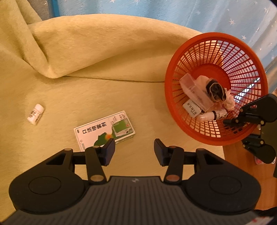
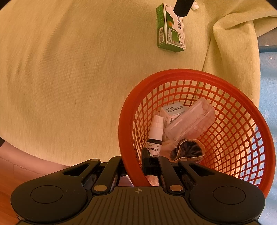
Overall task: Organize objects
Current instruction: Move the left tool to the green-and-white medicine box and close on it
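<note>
A red mesh basket point(image 1: 174, 97) point(image 2: 126, 121) stands tilted at the right edge of a yellow-green cloth. It holds a small spray bottle point(image 2: 155, 133), a white box point(image 2: 173, 110), a clear plastic case point(image 2: 190, 119) and a dark crumpled item point(image 2: 187, 150). My right gripper point(image 2: 136, 166) is shut on the basket's near rim. A green and white medicine box point(image 1: 103, 129) point(image 2: 170, 29) lies flat on the cloth. My left gripper point(image 1: 134, 152) hovers open just short of that box, its left finger overlapping a corner. A small white pill bottle point(image 1: 35, 113) lies further left.
The cloth point(image 1: 103, 52) bunches into a thick fold behind the objects and drapes over the table's edge. A blue star-patterned curtain point(image 1: 190, 10) hangs behind. Bare brown wood point(image 1: 242, 166) shows at the right, below the basket.
</note>
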Demonstrator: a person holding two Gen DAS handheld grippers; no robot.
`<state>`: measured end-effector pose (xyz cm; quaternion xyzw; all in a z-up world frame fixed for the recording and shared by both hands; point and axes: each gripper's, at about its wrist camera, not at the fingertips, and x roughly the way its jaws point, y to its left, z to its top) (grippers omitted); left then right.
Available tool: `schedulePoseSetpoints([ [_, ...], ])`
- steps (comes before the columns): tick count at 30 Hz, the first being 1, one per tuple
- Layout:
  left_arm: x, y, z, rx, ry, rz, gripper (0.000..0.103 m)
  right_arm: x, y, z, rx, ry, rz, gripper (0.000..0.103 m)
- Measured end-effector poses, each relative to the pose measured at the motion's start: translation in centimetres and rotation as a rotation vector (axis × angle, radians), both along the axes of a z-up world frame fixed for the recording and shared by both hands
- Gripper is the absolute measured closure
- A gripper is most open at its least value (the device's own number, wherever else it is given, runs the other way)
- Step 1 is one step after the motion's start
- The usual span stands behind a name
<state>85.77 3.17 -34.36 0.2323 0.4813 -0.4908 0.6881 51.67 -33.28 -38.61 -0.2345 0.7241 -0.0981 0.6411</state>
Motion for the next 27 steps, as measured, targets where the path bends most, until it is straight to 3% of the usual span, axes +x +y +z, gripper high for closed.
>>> schedulePoseSetpoints([
  [27, 1.3, 1.3, -0.4, 0.027, -0.029, 0.008, 0.059, 2.1, 1.1, -0.1, 0.004, -0.072, 0.053, 0.102],
])
